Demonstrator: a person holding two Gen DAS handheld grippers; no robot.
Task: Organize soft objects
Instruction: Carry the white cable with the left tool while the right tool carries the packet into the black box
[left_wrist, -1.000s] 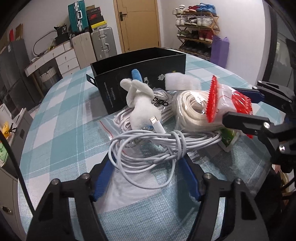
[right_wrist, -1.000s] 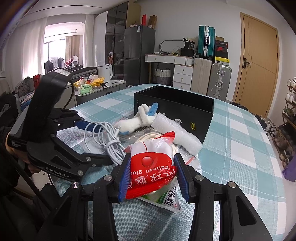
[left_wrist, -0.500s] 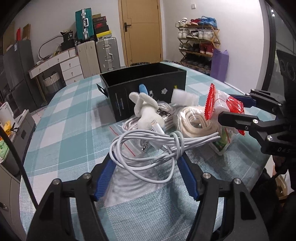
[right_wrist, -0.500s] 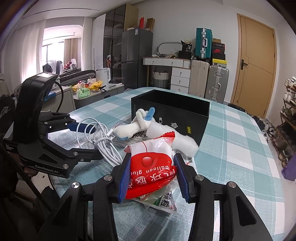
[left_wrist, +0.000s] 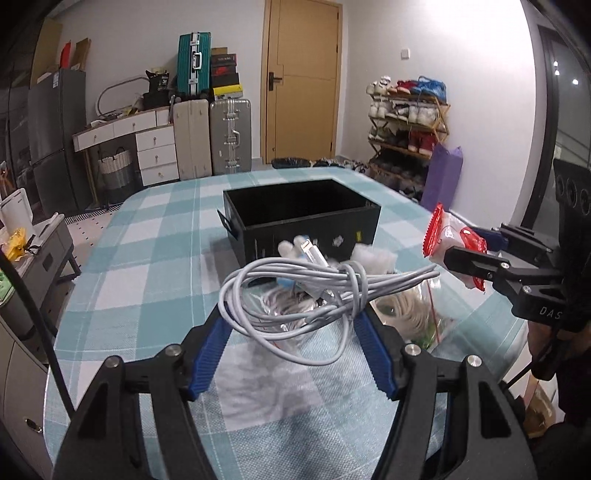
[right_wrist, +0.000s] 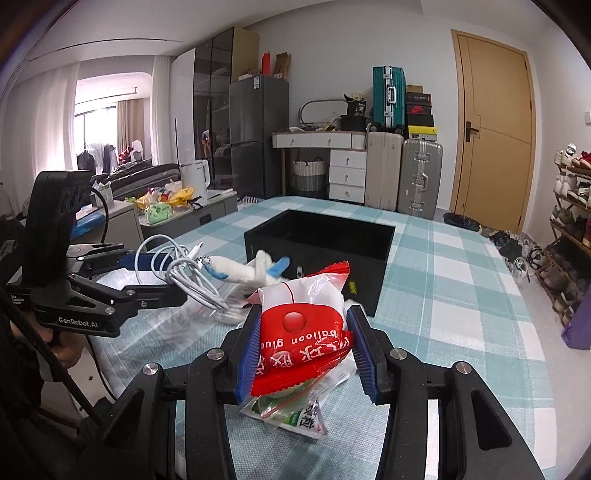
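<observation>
My left gripper (left_wrist: 291, 325) is shut on a coiled white charging cable (left_wrist: 306, 291) and holds it above the table; it also shows in the right wrist view (right_wrist: 184, 273). My right gripper (right_wrist: 303, 332) is shut on a red and white balloon glue packet (right_wrist: 301, 332), lifted off the table; the packet also shows in the left wrist view (left_wrist: 448, 240). An open black box (left_wrist: 303, 218) stands behind the pile. A white plush toy with blue tips (right_wrist: 251, 271) lies in front of the box.
A bagged white rope coil (left_wrist: 402, 310) and other clear bags lie on the teal checked tablecloth (left_wrist: 147, 266). A green-labelled packet (right_wrist: 295, 417) lies under my right gripper. Suitcases, drawers and a shoe rack stand beyond the table.
Both grippers have risen and pulled back with their loads: the cable and the red packet are now higher above the pile. The plush toy stays on the table.
</observation>
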